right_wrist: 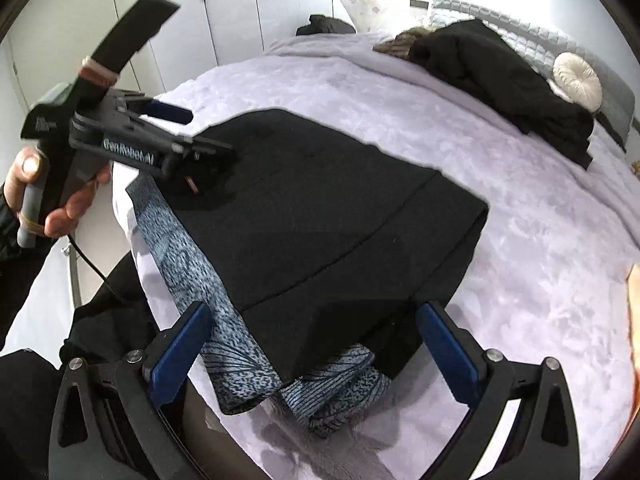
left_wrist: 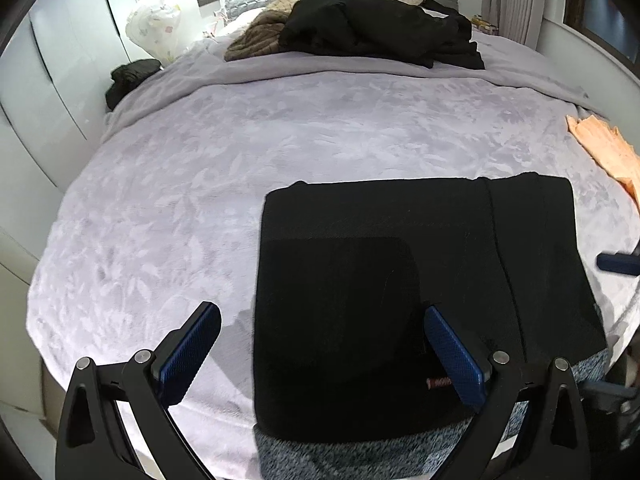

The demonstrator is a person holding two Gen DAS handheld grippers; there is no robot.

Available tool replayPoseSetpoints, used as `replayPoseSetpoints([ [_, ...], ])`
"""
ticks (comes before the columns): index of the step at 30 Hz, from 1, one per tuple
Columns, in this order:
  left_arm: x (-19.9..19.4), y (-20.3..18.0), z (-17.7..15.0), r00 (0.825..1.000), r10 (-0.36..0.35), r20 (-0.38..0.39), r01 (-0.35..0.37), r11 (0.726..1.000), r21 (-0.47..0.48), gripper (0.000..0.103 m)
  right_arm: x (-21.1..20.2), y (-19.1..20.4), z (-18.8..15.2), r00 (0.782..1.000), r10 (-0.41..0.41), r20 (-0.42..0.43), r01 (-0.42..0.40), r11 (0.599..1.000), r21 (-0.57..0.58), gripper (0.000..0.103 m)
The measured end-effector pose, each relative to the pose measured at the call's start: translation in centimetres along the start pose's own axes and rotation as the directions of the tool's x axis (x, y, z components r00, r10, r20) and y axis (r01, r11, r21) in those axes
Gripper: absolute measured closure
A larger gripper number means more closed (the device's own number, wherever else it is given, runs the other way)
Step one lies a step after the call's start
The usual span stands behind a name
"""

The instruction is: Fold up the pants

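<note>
Both views are evenly and fairly brightly lit by soft, cool light. The white wardrobe doors (right_wrist: pixel 248 8) are nearly washed out. The black pants (left_wrist: pixel 400 272) are rendered so dark that little fold detail can be made out, and only faint shadows are cast on the bedspread (left_wrist: pixel 200 168). Strong fisheye bending and dark corners are seen at the edges. The hand (right_wrist: pixel 52 196) at the left is slightly blurred.

Each gripper is a black frame of two curved arms with triangular cut-outs and silver round screws at the joints, ending in blue textured pads (left_wrist: pixel 454 356). On the left gripper (right_wrist: pixel 188 136), white "GenRobot.AI" lettering marks the side. A person's hand (right_wrist: pixel 52 196), at nine o'clock, wears a black sleeve; a thin black cable trails below.
</note>
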State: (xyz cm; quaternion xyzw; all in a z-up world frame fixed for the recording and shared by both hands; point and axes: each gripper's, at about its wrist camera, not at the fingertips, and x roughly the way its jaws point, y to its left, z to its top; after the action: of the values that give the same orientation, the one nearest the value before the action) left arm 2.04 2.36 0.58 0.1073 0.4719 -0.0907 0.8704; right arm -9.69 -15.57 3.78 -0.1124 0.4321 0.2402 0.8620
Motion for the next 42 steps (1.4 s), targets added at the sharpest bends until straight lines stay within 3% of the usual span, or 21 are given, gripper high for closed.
replayPoseSetpoints([
  [4,-0.7,0.7,-0.6,1.000,0.009,0.007,-0.009,1.000,-0.012,0.001,-1.1,0.6,0.8,0.998,0.042,0.049,-0.043,0.999,0.007,0.000],
  [8,-0.2,1.5,-2.0,0.999,0.038,-0.012,-0.038,0.999,-0.026,0.001,0.3,1.1,0.8,0.999,0.017,0.033,-0.017,1.000,-0.011,0.000],
  [11,0.2,3.5,-3.9,0.998,-0.058,-0.037,0.054,0.992,-0.110,0.001,3.3,0.7,-0.2,0.996,-0.054,-0.077,0.052,0.998,-0.024,0.000],
  [12,0.1,4.2,-4.4,0.995,-0.093,-0.040,0.086,0.986,-0.141,0.001,3.8,0.1,-0.9,0.995,-0.018,-0.093,0.019,1.000,0.015,0.000],
  [17,-2.0,7.6,-4.5,0.986,-0.163,0.021,0.164,0.964,-0.211,0.001,1.5,-2.1,-1.1,0.998,0.065,-0.019,-0.062,0.989,0.137,0.000],
  [21,-2.1,9.2,-3.1,0.974,-0.223,0.036,0.225,0.942,-0.250,0.001,0.4,-4.3,-0.8,0.999,0.050,0.007,-0.050,0.968,0.248,0.000],
  [25,-0.8,6.9,-1.5,0.980,-0.197,-0.008,0.192,0.965,-0.180,0.001,-0.2,-4.5,2.1,0.996,0.048,0.070,-0.064,0.968,0.243,0.000],
  [28,2.2,4.8,-1.8,0.985,-0.118,-0.123,0.101,0.986,-0.132,0.001,1.0,-4.3,5.0,0.977,0.166,0.131,-0.190,0.961,0.199,0.000],
  [30,2.4,4.6,-2.0,0.983,-0.149,-0.108,0.133,0.980,-0.148,0.001,4.5,-5.2,6.0,0.984,0.171,0.056,-0.180,0.954,0.240,0.000],
  [31,2.0,4.9,-2.0,0.976,-0.195,-0.093,0.178,0.970,-0.166,0.001,6.6,-5.7,6.0,0.987,0.158,-0.017,-0.148,0.953,0.265,0.000],
  [32,1.6,5.2,-1.9,0.971,-0.223,-0.083,0.206,0.962,-0.178,0.001,7.6,-5.9,5.7,0.987,0.153,-0.039,-0.136,0.950,0.281,0.000],
  [36,0.6,6.7,-1.6,0.960,-0.276,-0.044,0.264,0.948,-0.179,0.001,4.3,-5.5,4.0,0.990,0.129,0.061,-0.141,0.951,0.275,0.000],
  [38,1.5,7.1,-1.2,0.944,-0.324,-0.058,0.309,0.934,-0.182,0.001,2.8,-6.0,2.1,0.993,0.093,0.071,-0.110,0.950,0.292,0.000],
  [40,3.3,7.2,-0.6,0.902,-0.423,-0.091,0.400,0.895,-0.198,0.001,2.5,-7.5,-0.1,0.993,0.104,0.053,-0.117,0.928,0.355,0.000],
  [42,5.5,6.4,-0.1,0.845,-0.516,-0.139,0.481,0.847,-0.226,0.001,3.6,-9.3,-2.3,0.981,0.191,0.029,-0.182,0.864,0.470,0.000],
])
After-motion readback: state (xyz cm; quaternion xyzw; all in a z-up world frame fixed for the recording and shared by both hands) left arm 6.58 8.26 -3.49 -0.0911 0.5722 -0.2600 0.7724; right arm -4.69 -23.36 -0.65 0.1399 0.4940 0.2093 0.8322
